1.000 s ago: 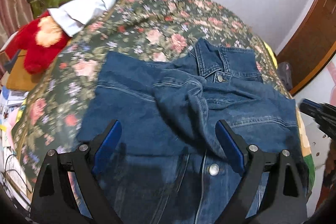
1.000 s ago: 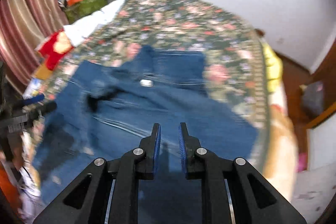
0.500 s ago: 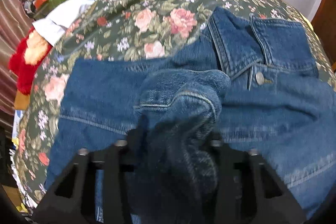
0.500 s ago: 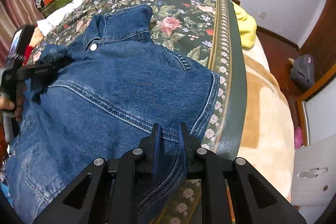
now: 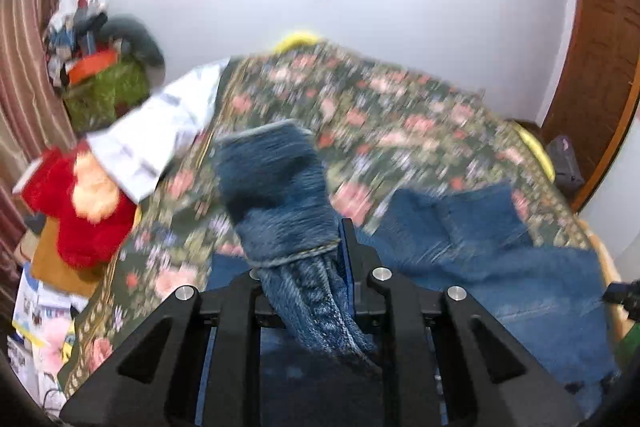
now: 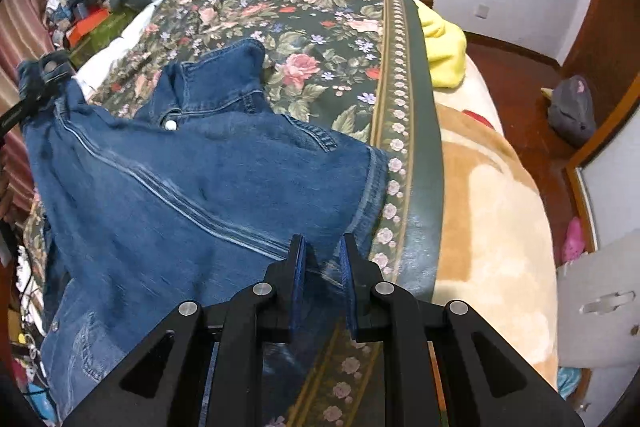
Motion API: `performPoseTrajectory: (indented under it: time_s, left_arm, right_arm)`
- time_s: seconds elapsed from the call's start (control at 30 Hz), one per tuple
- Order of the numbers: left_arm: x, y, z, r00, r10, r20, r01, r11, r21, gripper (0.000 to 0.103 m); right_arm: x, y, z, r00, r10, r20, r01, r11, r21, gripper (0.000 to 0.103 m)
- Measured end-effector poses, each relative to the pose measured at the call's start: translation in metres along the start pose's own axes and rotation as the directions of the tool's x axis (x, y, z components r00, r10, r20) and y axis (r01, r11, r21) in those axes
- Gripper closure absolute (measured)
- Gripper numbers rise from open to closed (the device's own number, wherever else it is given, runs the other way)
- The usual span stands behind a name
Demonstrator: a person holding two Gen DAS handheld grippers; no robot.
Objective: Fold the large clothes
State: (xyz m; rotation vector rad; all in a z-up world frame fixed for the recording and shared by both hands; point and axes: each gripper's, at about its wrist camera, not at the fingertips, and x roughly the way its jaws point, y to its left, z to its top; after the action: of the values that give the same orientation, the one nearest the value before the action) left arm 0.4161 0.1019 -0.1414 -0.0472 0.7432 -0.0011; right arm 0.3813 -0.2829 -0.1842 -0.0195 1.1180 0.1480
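your left gripper (image 5: pixel 304 267) is pinched onto the sleeve (image 5: pixel 276 187) of the denim jacket (image 6: pixel 192 187), and the cuff end stands up above the fingers, lifted clear of the bed (image 6: pixel 416 147). the rest of the jacket lies spread on the floral bedspread (image 6: pixel 320 27), collar (image 6: pixel 224 83) toward the far wall, its right edge just beside the patterned border.

your right gripper (image 6: pixel 322 267) has its fingers close together with the jacket's right side edge between them; the pads look to be nipping the denim, though a slim gap shows, so check the hold is firm before you pull.

for this step, judging by the task, the sleeve needs to go across the body. carry it low and level toward the middle of the jacket, not high, so the heavy denim doesn't drag the shoulder out of line. keep the right gripper steady as an anchor, so the body panel stays flat while the left side travels. lay the sleeve down along its seam, cuff last, and let go only once it rests flat.

watch the red plush toy (image 5: pixel 80 199) and white cloth (image 5: pixel 160 131) near the bed's left edge; keep the sleeve from sweeping over them.
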Motion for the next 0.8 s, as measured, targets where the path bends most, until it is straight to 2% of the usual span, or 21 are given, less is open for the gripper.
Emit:
performPoseTrajectory:
  time_s: [0.07, 0.1, 0.17, 0.23, 0.27, 0.33, 0.53, 0.57, 0.6, 0.63, 0.67, 0.73, 0.8]
  left_arm:
    - [0.015, 0.015, -0.015, 0.997, -0.003, -0.076, 0.001, 1.0, -0.024, 0.081]
    - [0.028, 0.024, -0.028, 0.99, -0.017, -0.143, 0.012, 0.999, -0.034, 0.079]
    - [0.044, 0.032, -0.049, 0.973, -0.034, -0.227, 0.023, 0.998, -0.05, 0.078]
    - [0.057, 0.036, -0.073, 0.953, -0.036, -0.302, 0.02, 0.998, -0.054, 0.072]
    - [0.06, 0.037, -0.081, 0.948, -0.033, -0.315, 0.017, 0.998, -0.053, 0.068]
    - [0.056, 0.042, -0.092, 0.948, -0.068, -0.312, 0.047, 0.996, -0.073, 0.067]
    - [0.035, 0.062, -0.1, 0.946, -0.139, -0.292, 0.108, 0.987, -0.121, 0.055]
    - [0.031, 0.064, -0.102, 0.945, -0.144, -0.293, 0.114, 0.987, -0.116, 0.055]
    - [0.028, 0.068, -0.104, 0.945, -0.143, -0.294, 0.114, 0.987, -0.112, 0.055]
    - [0.023, 0.07, -0.105, 0.946, -0.141, -0.294, 0.115, 0.988, -0.104, 0.054]
    - [0.019, 0.071, -0.106, 0.947, -0.135, -0.292, 0.112, 0.989, -0.096, 0.051]
    - [0.01, 0.075, -0.108, 0.953, -0.105, -0.284, 0.085, 0.993, -0.08, 0.045]
    - [0.004, 0.08, -0.108, 0.958, -0.079, -0.277, 0.06, 0.995, -0.074, 0.033]
  right_arm:
    - [0.013, 0.002, -0.003, 0.999, 0.018, -0.048, -0.018, 1.0, -0.004, 0.089]
    - [0.02, 0.004, -0.006, 0.998, 0.018, -0.067, -0.019, 1.0, -0.004, 0.089]
    - [0.025, 0.007, -0.009, 0.998, 0.004, -0.061, -0.004, 1.0, -0.014, 0.089]
    - [0.024, 0.013, -0.009, 0.998, -0.024, -0.058, 0.022, 0.999, -0.03, 0.089]
    - [0.025, 0.014, -0.009, 0.998, -0.033, -0.06, 0.031, 0.999, -0.034, 0.089]
    - [0.025, 0.016, -0.01, 0.997, -0.047, -0.06, 0.044, 0.998, -0.045, 0.089]
    - [0.023, 0.011, -0.013, 0.997, -0.048, -0.057, 0.046, 0.998, -0.032, 0.086]
    - [0.022, 0.01, -0.014, 0.997, -0.06, -0.056, 0.059, 0.998, -0.028, 0.078]
    - [0.023, 0.008, -0.014, 0.992, -0.111, -0.052, 0.11, 0.994, -0.025, 0.056]
    - [0.023, 0.006, -0.015, 0.986, -0.158, -0.045, 0.157, 0.987, -0.024, 0.043]
    - [0.022, 0.003, -0.017, 0.979, -0.204, -0.031, 0.203, 0.979, -0.018, 0.021]
    - [0.02, -0.005, -0.02, 0.984, -0.175, -0.029, 0.175, 0.984, 0.007, 0.018]
    - [0.017, -0.016, -0.021, 0.992, -0.118, -0.045, 0.121, 0.99, 0.073, 0.017]
